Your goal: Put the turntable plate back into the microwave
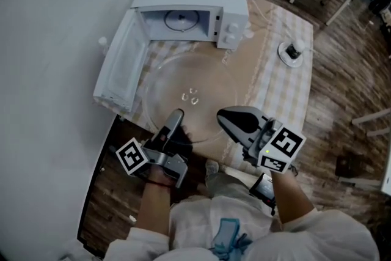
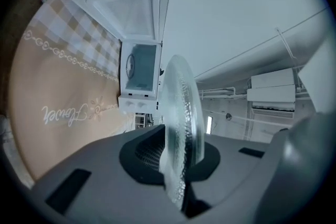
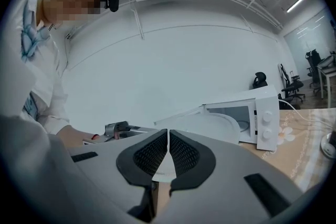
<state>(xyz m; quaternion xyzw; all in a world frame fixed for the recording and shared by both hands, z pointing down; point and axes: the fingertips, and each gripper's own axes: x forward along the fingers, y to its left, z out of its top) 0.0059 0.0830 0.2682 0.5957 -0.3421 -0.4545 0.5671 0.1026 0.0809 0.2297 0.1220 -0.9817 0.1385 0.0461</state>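
The clear glass turntable plate hangs level over the table, just in front of the white microwave. The microwave's door is swung wide open to the left, and the roller ring shows inside. My left gripper is shut on the plate's near left rim. In the left gripper view the plate stands edge-on between the pads of the left gripper. My right gripper is shut on the near right rim. In the right gripper view the plate spreads beyond the right gripper toward the microwave.
A checked and tan tablecloth covers the table. A small round white device sits at its right side, with a cable near the microwave. A plain white wall is at the left. Desks and chairs stand on the wooden floor at the back right.
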